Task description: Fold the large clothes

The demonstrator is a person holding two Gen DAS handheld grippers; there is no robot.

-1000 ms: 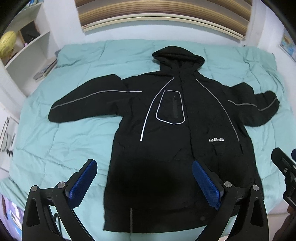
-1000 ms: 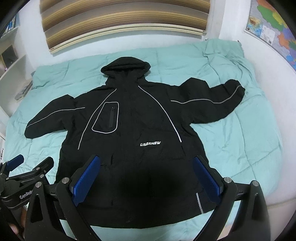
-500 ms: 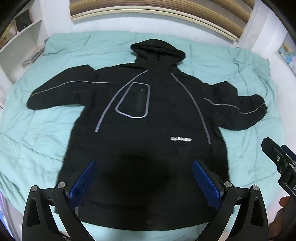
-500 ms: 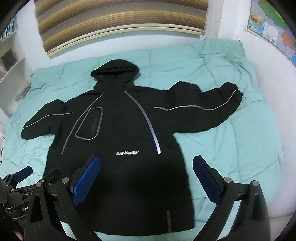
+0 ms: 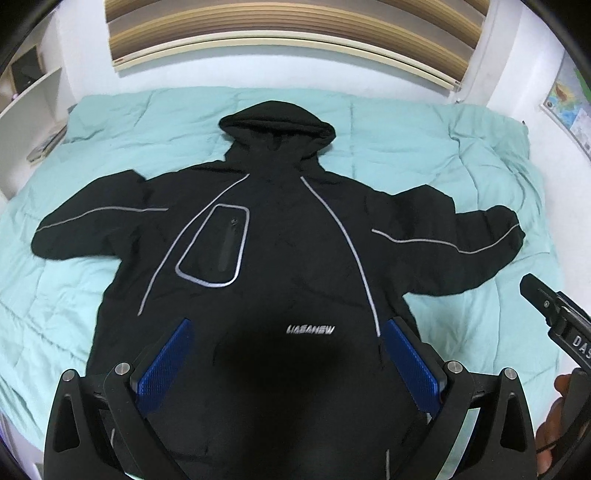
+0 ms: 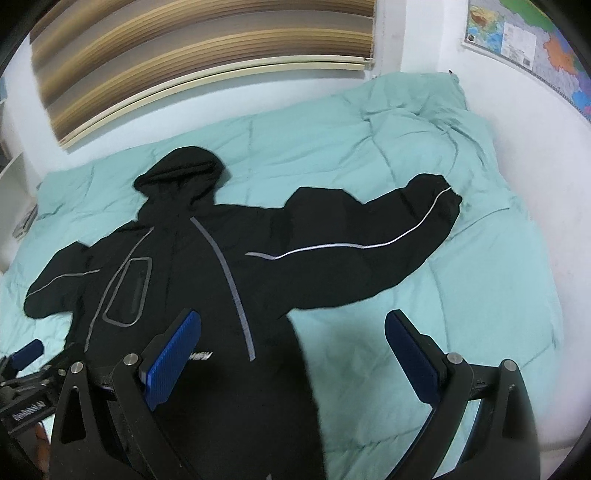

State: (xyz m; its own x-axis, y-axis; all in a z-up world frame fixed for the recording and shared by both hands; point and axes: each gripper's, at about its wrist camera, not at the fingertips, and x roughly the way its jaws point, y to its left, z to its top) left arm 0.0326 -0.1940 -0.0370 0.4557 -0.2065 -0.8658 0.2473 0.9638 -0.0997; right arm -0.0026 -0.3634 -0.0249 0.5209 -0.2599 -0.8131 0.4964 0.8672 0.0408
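a black hooded jacket (image 5: pixel 280 258) lies face up and spread flat on a mint-green quilt (image 5: pixel 424 147) that covers the bed. its hood (image 5: pixel 277 122) points to the far side, toward the wall, and both sleeves reach out sideways: the left sleeve (image 5: pixel 99 229) toward the shelf side, the right sleeve (image 6: pixel 369 243) toward the far right corner of the bed, its cuff near a rumpled ridge in the quilt. thin grey piping runs along the sleeves and down the chest, around a zipped chest pocket (image 5: pixel 214 247), and white lettering (image 5: pixel 310 329) sits low on the front.

the left gripper (image 5: pixel 288 365) hangs over the lower middle of the jacket, its blue pads wide apart with nothing between them. the right gripper (image 6: pixel 291 354) hangs over the jacket's right side edge, one pad above the black cloth and the other above bare quilt, jaws likewise spread and empty. whether either touches the cloth cannot be told. part of a hand (image 5: pixel 554 424) shows at the right edge of the left wrist view.

bare quilt lies all around the jacket, widest on the right and beyond the hood. a white wall closes in the far and right sides, with striped blinds (image 5: pixel 288 33) above the head of the bed and a map (image 6: pixel 528 40) on the right wall. a white shelf unit (image 5: pixel 33 96) stands at the far left.
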